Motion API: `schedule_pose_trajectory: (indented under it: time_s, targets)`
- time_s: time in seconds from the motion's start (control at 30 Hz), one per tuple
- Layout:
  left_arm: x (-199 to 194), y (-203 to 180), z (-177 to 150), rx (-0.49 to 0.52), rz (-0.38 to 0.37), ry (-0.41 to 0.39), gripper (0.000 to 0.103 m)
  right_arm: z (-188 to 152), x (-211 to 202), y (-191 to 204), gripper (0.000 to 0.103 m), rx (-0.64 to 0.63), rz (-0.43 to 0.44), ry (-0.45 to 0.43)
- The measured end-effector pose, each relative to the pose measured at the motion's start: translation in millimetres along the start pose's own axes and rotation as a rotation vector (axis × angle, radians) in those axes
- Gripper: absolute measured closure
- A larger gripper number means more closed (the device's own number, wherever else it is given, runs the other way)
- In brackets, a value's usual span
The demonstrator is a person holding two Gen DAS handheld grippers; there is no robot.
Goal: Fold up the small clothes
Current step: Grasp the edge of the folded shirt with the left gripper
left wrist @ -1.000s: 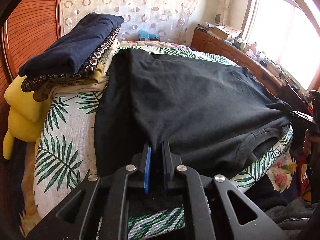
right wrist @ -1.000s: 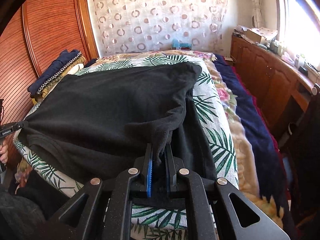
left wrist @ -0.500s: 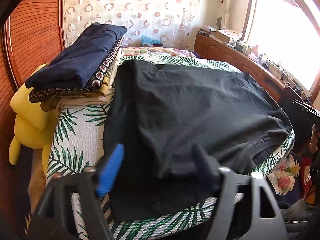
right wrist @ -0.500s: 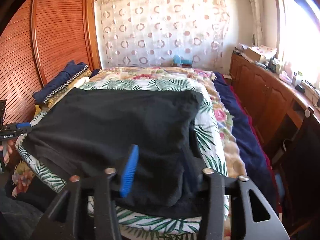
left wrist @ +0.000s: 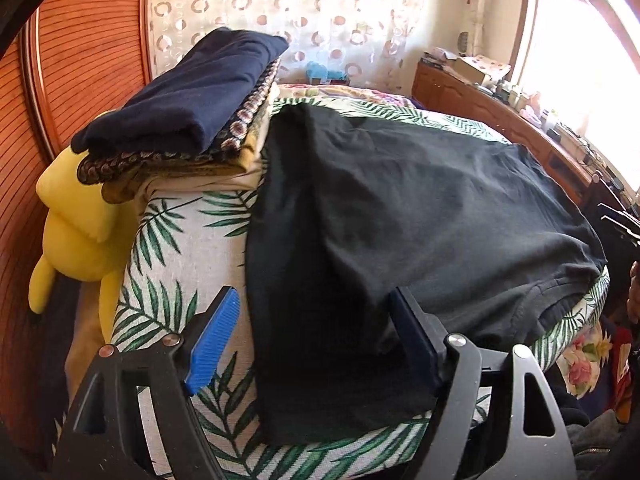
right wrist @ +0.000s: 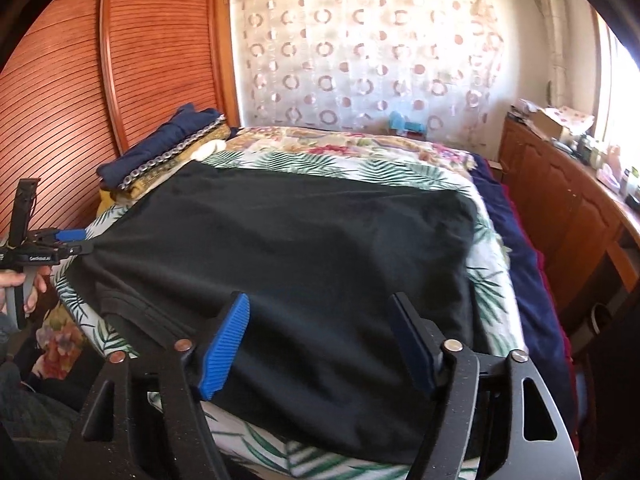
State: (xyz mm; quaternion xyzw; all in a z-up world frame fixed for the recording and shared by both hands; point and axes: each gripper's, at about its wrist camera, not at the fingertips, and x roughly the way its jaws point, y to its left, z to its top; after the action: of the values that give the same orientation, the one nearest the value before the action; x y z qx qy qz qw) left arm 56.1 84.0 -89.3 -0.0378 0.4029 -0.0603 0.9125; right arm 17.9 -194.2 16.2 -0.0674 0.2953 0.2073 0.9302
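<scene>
We see a big black cotton T-shirt [left wrist: 420,216] lying folded on a bed cover with green palm leaves [left wrist: 172,248]. The shirt lies flat on top of the cover, and one edge hangs a little over the near side of the bed.

Our left gripper [left wrist: 316,336] has its jaws spread wide. The near edge of the black shirt lies between them, but the blue ribbed pads [left wrist: 212,340] do not press on it. We are not holding the cloth.

Our right gripper [right wrist: 324,344] has its jaws opening. The shirt lies under and between them here too, and the pads do not pinch it.

In the right wrist view we can see the left gripper far off at the left side, with a hand [right wrist: 20,288] around its handle.

Next to the shirt, at the far left corner of the bed, sits a neat pile of folded clothes with a dark blue one on top [left wrist: 188,104]. A soft yellow plush toy [left wrist: 76,216] hangs just beside the bed, under that pile. Behind the bed hangs a white curtain with round ring shapes [right wrist: 360,52].
</scene>
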Motion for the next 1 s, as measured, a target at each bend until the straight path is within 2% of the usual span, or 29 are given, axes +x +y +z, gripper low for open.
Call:
schedule_pose_trajectory:
  time_s: [0.27, 0.47, 0.5, 0.57, 0.6, 0.67, 0.83, 1.0]
  targets:
    - [11, 8, -9, -0.048, -0.028, 0.034, 0.025, 4, 39, 25, 0.026, -0.032, 0.033, 0.051]
    - [10, 5, -12, -0.066, -0.061, 0.012, 0.026, 3, 68, 27, 0.026, -0.043, -0.007, 0.115]
    - [9, 4, -13, -0.064, -0.067, 0.008, 0.028, 2, 72, 26, 0.026, -0.043, -0.013, 0.125]
    - [8, -2, -14, -0.039, -0.056, 0.003, 0.045, 2, 80, 27, 0.026, -0.037, -0.041, 0.144]
    - [8, -4, -15, -0.027, -0.057, 0.001, 0.047, 1, 82, 26, 0.026, -0.035, -0.047, 0.148]
    - [9, -6, -14, -0.030, -0.077, 0.000, 0.059, -1, 85, 24, 0.026, -0.025, -0.053, 0.153]
    - [10, -7, -14, -0.044, -0.118, 0.008, 0.084, -1, 86, 24, 0.018, -0.003, -0.068, 0.142]
    - [8, -19, -12, -0.003, -0.097, -0.010, 0.091, -8, 86, 35, 0.005, 0.003, -0.089, 0.130]
